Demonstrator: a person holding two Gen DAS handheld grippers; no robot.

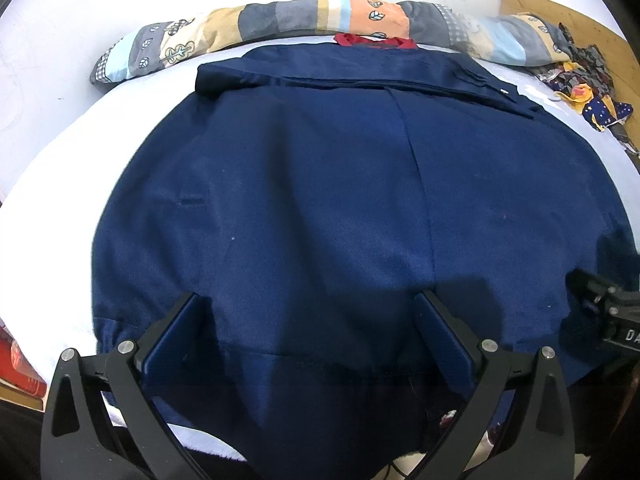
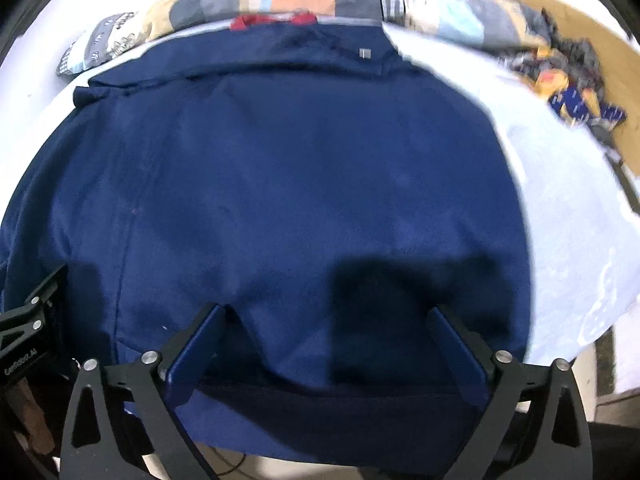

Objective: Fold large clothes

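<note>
A large navy blue jacket (image 1: 320,184) with a red collar (image 1: 374,41) lies spread flat on a white bed, sleeves folded in across its upper part; it also fills the right wrist view (image 2: 304,184). My left gripper (image 1: 312,304) is open, its fingers just above the jacket's lower hem at the near left. My right gripper (image 2: 328,316) is open above the hem at the near right. Each gripper shows at the edge of the other's view: the right one (image 1: 612,312) and the left one (image 2: 28,320). Neither holds cloth.
A rolled patchwork quilt (image 1: 312,24) lies along the far side of the white bed sheet (image 1: 52,148). A heap of patterned cloth (image 1: 584,88) sits at the far right by a wooden board (image 1: 560,8). A red box (image 1: 20,368) is at the near left.
</note>
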